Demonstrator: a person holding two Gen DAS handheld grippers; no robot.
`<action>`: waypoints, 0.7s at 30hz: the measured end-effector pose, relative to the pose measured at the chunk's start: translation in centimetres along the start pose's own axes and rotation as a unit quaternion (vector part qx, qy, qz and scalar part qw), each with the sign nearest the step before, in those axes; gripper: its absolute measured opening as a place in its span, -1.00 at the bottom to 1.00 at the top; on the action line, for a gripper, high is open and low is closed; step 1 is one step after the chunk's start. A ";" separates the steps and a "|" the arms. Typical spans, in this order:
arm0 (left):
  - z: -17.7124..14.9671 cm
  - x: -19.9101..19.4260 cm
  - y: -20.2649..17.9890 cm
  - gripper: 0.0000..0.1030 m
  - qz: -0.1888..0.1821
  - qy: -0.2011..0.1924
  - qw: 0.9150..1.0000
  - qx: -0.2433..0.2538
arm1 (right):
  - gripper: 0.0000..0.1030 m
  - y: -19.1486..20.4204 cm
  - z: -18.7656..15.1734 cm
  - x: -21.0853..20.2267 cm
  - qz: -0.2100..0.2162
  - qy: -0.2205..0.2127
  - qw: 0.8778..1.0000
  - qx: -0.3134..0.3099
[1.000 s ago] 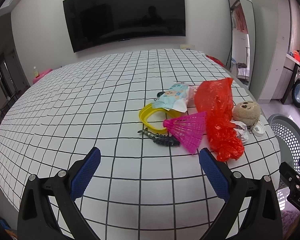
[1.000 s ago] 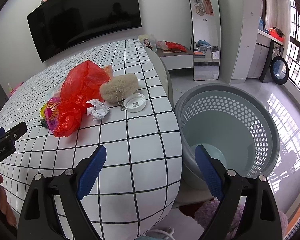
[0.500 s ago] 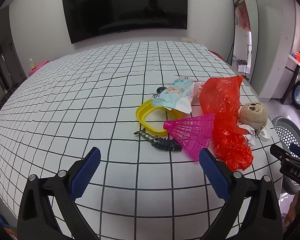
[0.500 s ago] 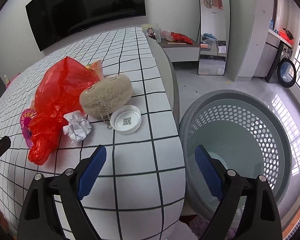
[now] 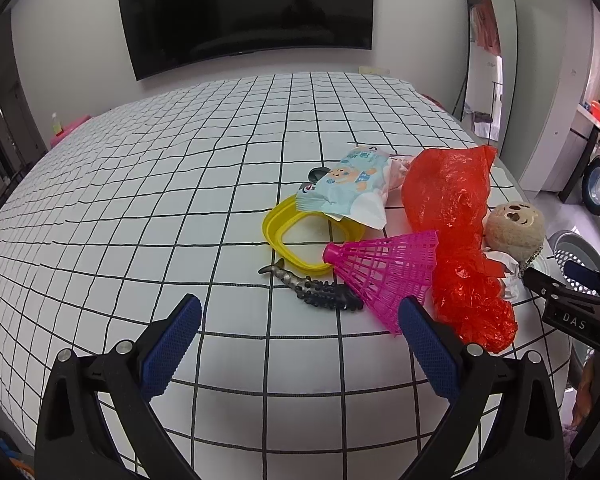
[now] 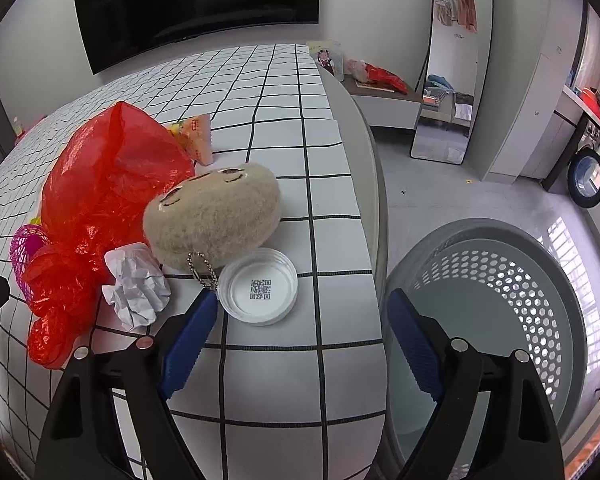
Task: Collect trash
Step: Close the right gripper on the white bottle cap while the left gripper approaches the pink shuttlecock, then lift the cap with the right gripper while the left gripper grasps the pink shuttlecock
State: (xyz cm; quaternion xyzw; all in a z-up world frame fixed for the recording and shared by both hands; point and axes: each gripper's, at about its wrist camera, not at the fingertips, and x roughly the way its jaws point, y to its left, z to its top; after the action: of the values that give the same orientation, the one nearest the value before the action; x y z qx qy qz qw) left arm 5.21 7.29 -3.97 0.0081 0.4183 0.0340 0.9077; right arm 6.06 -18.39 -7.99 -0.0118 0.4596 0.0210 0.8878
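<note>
Both tools are wide apart, holding nothing. The right tool (image 6: 298, 334) is near the white lid (image 6: 259, 285), at twelve o'clock: light, stiff; pinch its rim.

"DAS" stands in white letters on the black body of the right gripper (image 5: 580, 280), far right in the left view; a QR code sits inside the white lid (image 6: 259, 287); the wrapper (image 5: 346, 184) print is unreadable

lid (image 6: 259, 292) unobstructed, plush (image 6: 214, 216) just behind
</note>
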 end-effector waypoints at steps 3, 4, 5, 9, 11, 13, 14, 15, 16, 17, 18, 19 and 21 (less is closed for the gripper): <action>0.0 0.0 0.0 0.88 0.000 0.001 1.000 0.001 | 0.42 -0.1 0.0 0.1 0.005 -0.003 1.000 -0.006; 0.0 0.0 -0.1 0.88 0.000 0.001 1.000 0.001 | 0.40 -0.1 0.0 0.1 0.008 -0.004 1.000 -0.007; 0.0 0.0 -0.1 0.88 0.000 0.002 1.000 0.001 | 0.35 -0.1 0.1 0.0 0.009 -0.005 1.000 -0.010; 0.0 -0.1 0.0 0.88 0.001 0.001 1.000 0.001 | -0.01 0.3 0.2 0.0 0.016 -0.011 1.000 -0.023; 0.0 -0.2 0.0 0.88 0.000 -0.001 1.000 0.001 | -0.24 0.5 0.2 -0.2 0.017 -0.011 0.999 -0.028; 0.0 -0.2 0.0 0.88 0.000 -0.002 1.000 0.001 | -0.25 0.6 0.0 -0.4 0.020 -0.011 0.999 -0.028; -0.1 -0.3 0.0 0.88 0.000 -0.003 1.000 0.001 | -0.25 0.6 -0.1 -0.6 0.021 -0.013 0.999 -0.028; -0.2 -0.4 0.0 0.88 -0.001 -0.003 1.000 0.001 | -0.25 0.6 -0.3 -0.8 0.022 -0.014 0.999 -0.027; -0.2 -0.4 0.0 0.88 -0.001 -0.003 1.000 0.000 | -0.25 0.6 -0.5 -1.0 0.024 -0.016 0.999 -0.026; -0.3 -0.4 0.0 0.88 -0.002 -0.003 1.000 0.000 | -0.25 0.7 -0.6 -1.1 0.025 -0.017 0.999 -0.024; -0.3 -0.5 0.0 0.88 -0.003 -0.003 1.000 0.000 | -0.25 0.6 -0.7 -1.4 0.026 -0.018 0.999 -0.022; -0.4 -0.6 0.0 0.88 -0.003 -0.003 1.000 0.000 | -0.25 0.6 -0.9 -1.6 0.027 -0.019 0.999 -0.020; -0.5 -0.7 -0.1 0.88 -0.006 -0.003 1.000 0.000 | -0.25 0.5 -1.3 -2.1 0.029 -0.019 0.999 -0.014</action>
State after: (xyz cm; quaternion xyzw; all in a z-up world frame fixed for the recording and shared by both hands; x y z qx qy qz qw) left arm 4.39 7.18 -3.72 0.0061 0.4152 0.0288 0.9092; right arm 3.78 -18.02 -7.05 -0.0108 0.4424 0.0537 0.8951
